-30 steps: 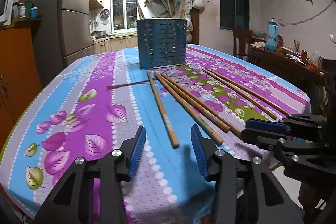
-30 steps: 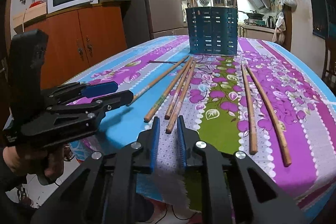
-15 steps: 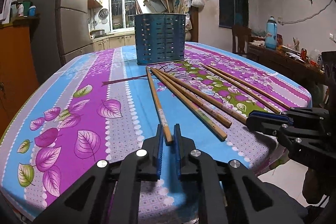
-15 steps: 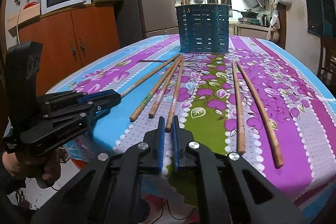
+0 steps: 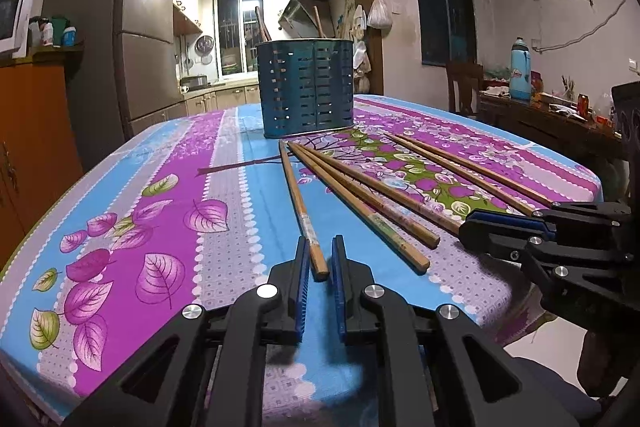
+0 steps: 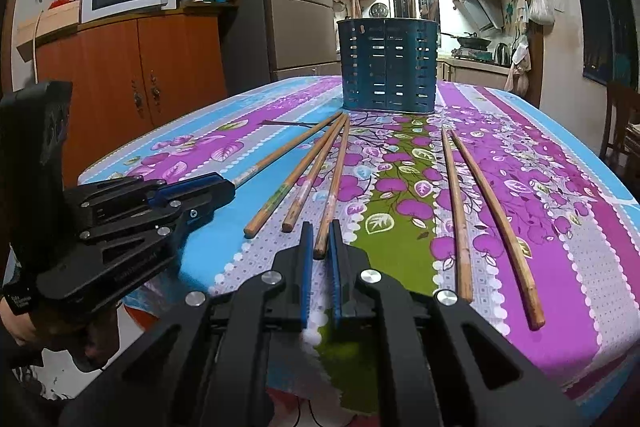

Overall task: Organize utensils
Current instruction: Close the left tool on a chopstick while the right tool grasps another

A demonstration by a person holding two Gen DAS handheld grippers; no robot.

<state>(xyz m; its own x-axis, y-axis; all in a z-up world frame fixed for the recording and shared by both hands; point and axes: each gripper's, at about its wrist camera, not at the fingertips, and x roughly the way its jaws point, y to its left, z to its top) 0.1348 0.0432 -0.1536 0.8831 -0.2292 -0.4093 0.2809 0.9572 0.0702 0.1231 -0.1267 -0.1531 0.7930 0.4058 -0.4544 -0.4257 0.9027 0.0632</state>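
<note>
Several wooden chopsticks lie fanned on the floral tablecloth in front of a teal slotted utensil holder (image 5: 306,87) (image 6: 388,67), which has a few sticks standing in it. My left gripper (image 5: 320,255) is shut on the near end of the leftmost chopstick (image 5: 296,187), which still rests on the cloth. My right gripper (image 6: 320,239) is shut on the near end of another chopstick (image 6: 336,179), also lying flat. Each view shows the other gripper from the side: the right gripper (image 5: 480,227) and the left gripper (image 6: 224,187).
Two loose chopsticks (image 6: 296,187) lie between the held ones, and two more (image 6: 460,207) lie to the right. The table's front edge (image 5: 280,387) runs just under both grippers. An orange cabinet (image 6: 140,75) and a fridge stand to the left, a chair to the right.
Both grippers stood open a second ago and have since closed on chopstick ends. The left one also came forward over its chopstick's end.
</note>
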